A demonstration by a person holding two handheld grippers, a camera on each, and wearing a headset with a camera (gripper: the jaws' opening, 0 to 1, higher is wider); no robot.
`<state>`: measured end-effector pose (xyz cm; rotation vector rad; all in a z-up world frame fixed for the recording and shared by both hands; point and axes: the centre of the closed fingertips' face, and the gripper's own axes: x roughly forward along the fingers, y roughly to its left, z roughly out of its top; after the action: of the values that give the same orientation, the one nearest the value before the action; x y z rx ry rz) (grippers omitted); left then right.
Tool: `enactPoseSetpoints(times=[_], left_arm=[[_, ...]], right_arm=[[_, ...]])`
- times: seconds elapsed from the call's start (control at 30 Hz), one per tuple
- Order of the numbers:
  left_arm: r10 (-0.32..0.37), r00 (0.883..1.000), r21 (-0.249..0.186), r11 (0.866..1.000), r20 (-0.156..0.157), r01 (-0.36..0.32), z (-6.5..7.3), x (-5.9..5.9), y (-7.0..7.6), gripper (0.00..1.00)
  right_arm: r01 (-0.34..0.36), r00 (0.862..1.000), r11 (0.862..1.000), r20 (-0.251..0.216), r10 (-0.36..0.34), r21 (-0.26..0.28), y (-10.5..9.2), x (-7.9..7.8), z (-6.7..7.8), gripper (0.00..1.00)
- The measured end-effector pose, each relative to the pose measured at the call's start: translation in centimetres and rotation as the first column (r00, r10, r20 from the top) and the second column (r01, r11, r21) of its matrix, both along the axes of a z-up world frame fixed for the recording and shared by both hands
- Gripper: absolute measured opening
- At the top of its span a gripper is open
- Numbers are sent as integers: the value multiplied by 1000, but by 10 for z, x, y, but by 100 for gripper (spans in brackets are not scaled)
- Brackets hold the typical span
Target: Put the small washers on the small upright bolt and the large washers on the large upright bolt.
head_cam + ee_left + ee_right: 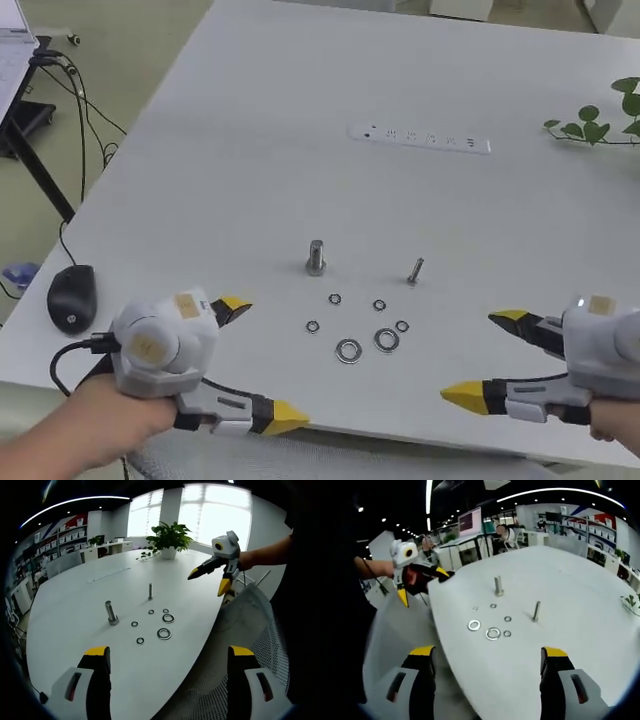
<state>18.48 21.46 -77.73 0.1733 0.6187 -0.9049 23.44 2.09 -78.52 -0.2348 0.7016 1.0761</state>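
White worktop [250, 150] carried two large washers [348, 351] and four small washers [335, 298], loose, between and just ahead of the left hand-held gripper [266, 360] and right hand-held gripper [478, 355], both wide open and empty. Beyond them the large bolt [316, 258] and small bolt [415, 271] stood bare, so all the threading was left to do.

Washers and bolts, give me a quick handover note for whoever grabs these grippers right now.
Left gripper: open, empty, at the near edge of the white table.
Right gripper: open, empty, same edge.
Large steel upright bolt and small steel upright bolt stand bare.
Four small metal washers and two large metal washers lie flat between bolts and grippers.
Done: nothing.
Left: all six washers.
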Motion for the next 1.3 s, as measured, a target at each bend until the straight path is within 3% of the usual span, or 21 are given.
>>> enactPoseSetpoints(times=[0.23,0.4,0.57,0.77,0.87,0.9,1.1,1.3], left_arm=[[-8,1000,7,1000,2,8,-4,1,1,99],[-14,1000,15,1000,-3,15,-9,-1,2,99],[-13,1000,11,1000,-3,13,-7,0,3,98],[-16,1000,21,1000,6,16,-6,3,5,96],[-27,1000,43,999,4,27,-9,3,7,96],[-29,1000,46,999,4,29,-9,3,6,96],[-38,999,51,998,1,38,-10,4,7,95],[-36,999,49,998,-3,36,-10,5,10,95]], right_arm=[[-63,998,997,8,63,-48,12,4,-2,83],[-125,992,987,18,127,-96,19,8,-4,81],[-196,979,968,26,202,-157,26,12,-8,77],[-246,966,951,36,257,-188,37,18,-9,76],[-281,955,933,26,294,-225,40,19,-15,74],[-305,947,920,24,320,-248,40,19,-18,72],[-367,923,882,7,385,-295,48,21,-29,69],[-432,887,827,-4,461,-360,53,22,-36,65]])
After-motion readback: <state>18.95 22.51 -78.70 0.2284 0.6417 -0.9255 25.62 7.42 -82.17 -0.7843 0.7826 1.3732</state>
